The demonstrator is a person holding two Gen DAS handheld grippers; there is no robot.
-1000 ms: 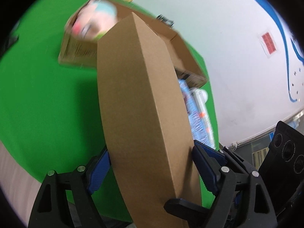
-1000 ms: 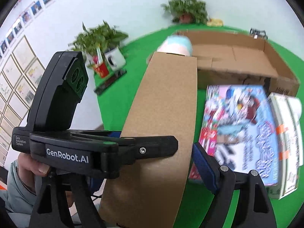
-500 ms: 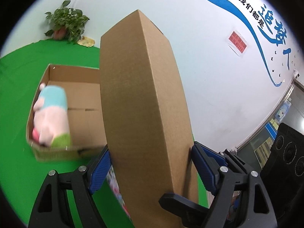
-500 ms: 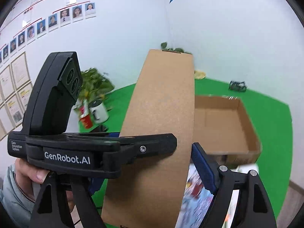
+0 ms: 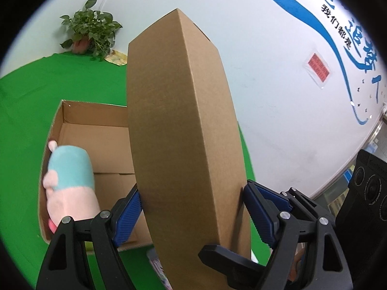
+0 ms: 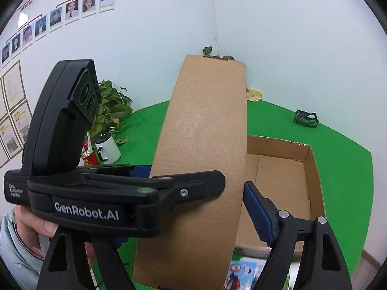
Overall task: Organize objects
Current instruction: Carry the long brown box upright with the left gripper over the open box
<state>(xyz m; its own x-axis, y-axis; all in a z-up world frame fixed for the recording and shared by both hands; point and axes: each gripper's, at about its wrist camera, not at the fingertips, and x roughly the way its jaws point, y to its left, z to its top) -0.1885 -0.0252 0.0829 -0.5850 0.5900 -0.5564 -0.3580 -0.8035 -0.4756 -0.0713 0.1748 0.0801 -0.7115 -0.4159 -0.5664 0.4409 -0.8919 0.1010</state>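
A long flat brown cardboard box (image 5: 181, 130) is held up in the air, tilted upward. My left gripper (image 5: 191, 210) is shut on its near end, blue pads on both sides. My right gripper (image 6: 193, 203) is shut on the same box (image 6: 205, 145), with the left gripper's body crossing in front. Below stands an open cardboard carton (image 5: 96, 133) on the green cloth; a pink and teal plush toy (image 5: 70, 181) lies in its left part. The carton also shows in the right wrist view (image 6: 285, 181).
Picture books (image 6: 241, 273) lie on the green cloth (image 5: 24, 101) in front of the carton. Potted plants (image 5: 89, 31) stand at the back corner. A white mug (image 6: 107, 148) and a red can stand at the left. A small black object (image 6: 306, 118) lies near the wall.
Both grippers have lifted the brown box and tilted it upward. The view has swung from the books and the cloth up to the carton and the walls.
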